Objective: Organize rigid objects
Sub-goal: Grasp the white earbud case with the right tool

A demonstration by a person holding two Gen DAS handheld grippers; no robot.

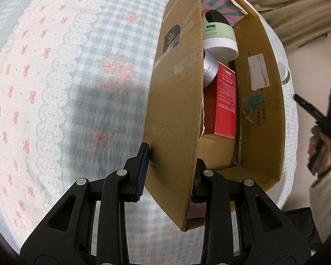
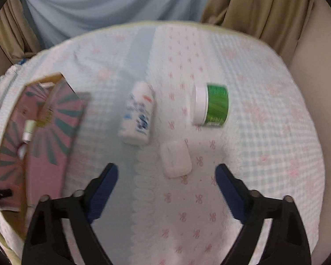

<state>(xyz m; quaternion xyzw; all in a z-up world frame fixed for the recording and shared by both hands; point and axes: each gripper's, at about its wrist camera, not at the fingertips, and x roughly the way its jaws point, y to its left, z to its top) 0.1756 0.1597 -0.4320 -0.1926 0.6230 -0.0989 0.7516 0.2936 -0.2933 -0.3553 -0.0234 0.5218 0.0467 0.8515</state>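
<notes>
My left gripper (image 1: 170,167) is shut on a flap of the brown cardboard box (image 1: 176,101) and holds it up. Inside the box I see a red carton (image 1: 225,101), a white jar with a pale green label (image 1: 220,37) and a silver tin (image 1: 208,70). My right gripper (image 2: 166,174) is open and empty above the bed. Just ahead of it lies a small white case (image 2: 176,159). Further on lie a white bottle with blue print (image 2: 138,114) and a green jar with a white lid (image 2: 211,105), both on their sides.
Everything rests on a bed with a blue checked and pink bow sheet (image 2: 264,154). The box with its pink patterned flaps (image 2: 48,137) stands left of the right gripper. Curtains (image 2: 253,4) hang behind the bed. The right gripper and hand show in the left wrist view (image 1: 322,130).
</notes>
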